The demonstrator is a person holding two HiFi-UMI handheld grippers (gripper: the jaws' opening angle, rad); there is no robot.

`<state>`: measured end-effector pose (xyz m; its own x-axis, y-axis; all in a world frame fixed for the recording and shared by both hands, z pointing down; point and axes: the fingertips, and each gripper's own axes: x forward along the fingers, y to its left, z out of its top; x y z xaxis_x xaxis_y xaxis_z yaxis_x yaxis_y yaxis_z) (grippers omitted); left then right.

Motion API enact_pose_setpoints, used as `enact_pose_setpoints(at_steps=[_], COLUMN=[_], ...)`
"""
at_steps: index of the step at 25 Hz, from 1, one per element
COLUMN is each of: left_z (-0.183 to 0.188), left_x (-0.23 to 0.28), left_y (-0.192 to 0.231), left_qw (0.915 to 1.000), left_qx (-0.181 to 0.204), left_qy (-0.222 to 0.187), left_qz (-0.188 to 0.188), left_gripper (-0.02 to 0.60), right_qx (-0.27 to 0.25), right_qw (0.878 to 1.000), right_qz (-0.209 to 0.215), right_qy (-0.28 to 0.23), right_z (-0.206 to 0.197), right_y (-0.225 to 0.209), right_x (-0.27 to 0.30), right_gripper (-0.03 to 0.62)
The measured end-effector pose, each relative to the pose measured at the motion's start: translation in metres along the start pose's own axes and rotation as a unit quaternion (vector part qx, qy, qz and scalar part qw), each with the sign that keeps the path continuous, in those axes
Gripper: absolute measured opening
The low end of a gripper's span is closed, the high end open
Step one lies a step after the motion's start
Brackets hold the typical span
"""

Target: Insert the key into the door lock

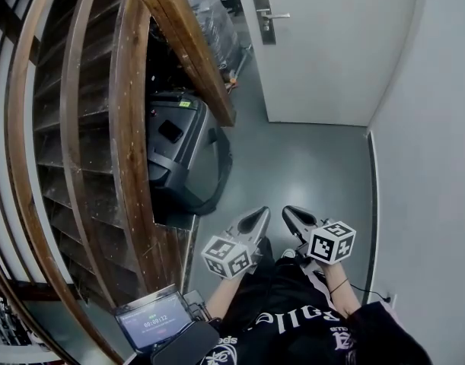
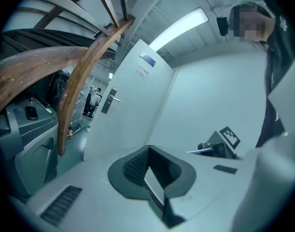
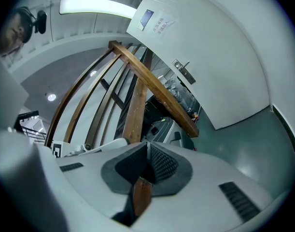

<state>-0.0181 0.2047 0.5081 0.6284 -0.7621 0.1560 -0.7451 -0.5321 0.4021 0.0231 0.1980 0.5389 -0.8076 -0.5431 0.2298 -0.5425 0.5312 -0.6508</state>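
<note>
The door lock plate [image 1: 263, 17] sits at the edge of the white door [image 1: 331, 59] nearest the wooden staircase [image 1: 103, 128], long axis upright, its lever handle [image 1: 279, 15] pointing across the door. The left gripper [image 1: 261, 215] and right gripper [image 1: 289, 213] hang side by side well short of the door, each with jaws pressed together. The key cannot be made out.

We stand on a glossy grey-green floor [image 1: 308, 173]; a grey machine [image 1: 175, 139] sits on it close beside the wooden staircase [image 1: 129, 143]; further off, a plastic-wrapped load [image 1: 211, 21] rests on the floor near the white door [image 1: 331, 44].
</note>
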Motion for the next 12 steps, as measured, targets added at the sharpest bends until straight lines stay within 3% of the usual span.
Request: enact_pose_setpoints(at_steps=[12], left_z=[0.0066], left_x=[0.0086], left_y=[0.0070], left_qw=[0.9997], left_qx=[0.025], left_qy=[0.005], left_qz=[-0.005], left_gripper=[0.005], right_qx=[-0.009], right_qw=[1.000], right_qz=[-0.008], right_qy=[0.001], right_z=[0.0020], right_y=[-0.0021], right_x=[0.0025], right_gripper=[0.034])
